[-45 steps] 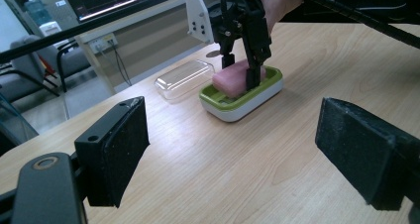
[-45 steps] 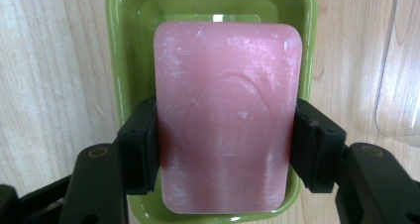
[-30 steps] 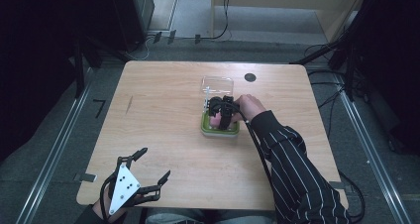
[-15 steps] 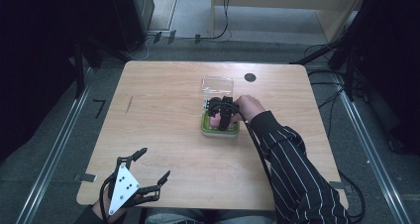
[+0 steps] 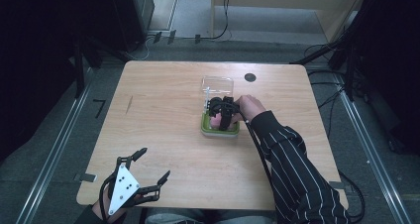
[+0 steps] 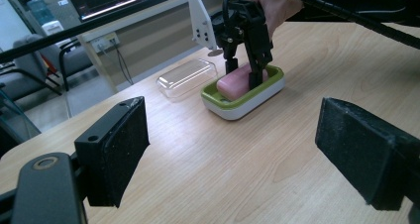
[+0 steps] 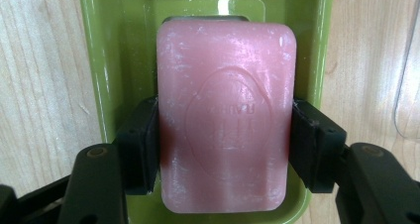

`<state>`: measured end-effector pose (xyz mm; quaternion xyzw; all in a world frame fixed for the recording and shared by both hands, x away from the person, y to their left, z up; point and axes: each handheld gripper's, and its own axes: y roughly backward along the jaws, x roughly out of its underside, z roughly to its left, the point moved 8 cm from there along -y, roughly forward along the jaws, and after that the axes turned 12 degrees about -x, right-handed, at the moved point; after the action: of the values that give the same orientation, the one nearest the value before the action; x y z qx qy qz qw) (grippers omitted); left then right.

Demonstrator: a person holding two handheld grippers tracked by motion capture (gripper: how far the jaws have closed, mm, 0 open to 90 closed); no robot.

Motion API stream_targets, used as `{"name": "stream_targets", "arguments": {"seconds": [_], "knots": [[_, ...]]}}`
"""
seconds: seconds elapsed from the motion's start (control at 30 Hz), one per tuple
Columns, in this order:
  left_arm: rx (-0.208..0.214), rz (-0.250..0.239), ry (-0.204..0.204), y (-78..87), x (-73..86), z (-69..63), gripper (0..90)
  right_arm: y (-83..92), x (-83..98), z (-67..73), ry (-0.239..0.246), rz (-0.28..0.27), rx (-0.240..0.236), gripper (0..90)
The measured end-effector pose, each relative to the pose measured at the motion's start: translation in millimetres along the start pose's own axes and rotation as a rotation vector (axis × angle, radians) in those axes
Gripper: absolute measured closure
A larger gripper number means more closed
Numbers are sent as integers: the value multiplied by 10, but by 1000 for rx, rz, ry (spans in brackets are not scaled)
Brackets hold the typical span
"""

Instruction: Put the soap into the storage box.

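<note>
Pink soap [image 7: 225, 115] lies in a green dish [image 5: 220, 130] right of centre on the desk [image 5: 163, 115], clamped along both long sides by the right claw [image 5: 221, 116]. Clear lid [image 5: 218, 87] sits just beyond the dish. Left claw [image 5: 148, 170] hovers wide at the near-left desk edge, holding nothing.

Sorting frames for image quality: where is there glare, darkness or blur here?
High view: dark surround, table evenly lit. Left gripper view: own jaws loom large, soft-edged; clear lid shows sheen. Right gripper view: soap sharp, with a bright highlight on the green dish above it.
</note>
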<state>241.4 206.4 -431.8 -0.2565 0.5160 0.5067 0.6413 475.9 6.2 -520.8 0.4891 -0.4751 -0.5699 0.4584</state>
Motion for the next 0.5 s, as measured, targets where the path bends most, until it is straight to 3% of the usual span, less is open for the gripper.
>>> {"name": "stream_targets", "arguments": {"seconds": [0.37, 0.5], "knots": [[2, -3, -2, -9, -5, -2, 137, 123, -6, 28, -9, -27, 19, 323], [6, -4, -2, -21, -7, -9, 137, 163, -12, 45, -51, -43, 22, 255]]}}
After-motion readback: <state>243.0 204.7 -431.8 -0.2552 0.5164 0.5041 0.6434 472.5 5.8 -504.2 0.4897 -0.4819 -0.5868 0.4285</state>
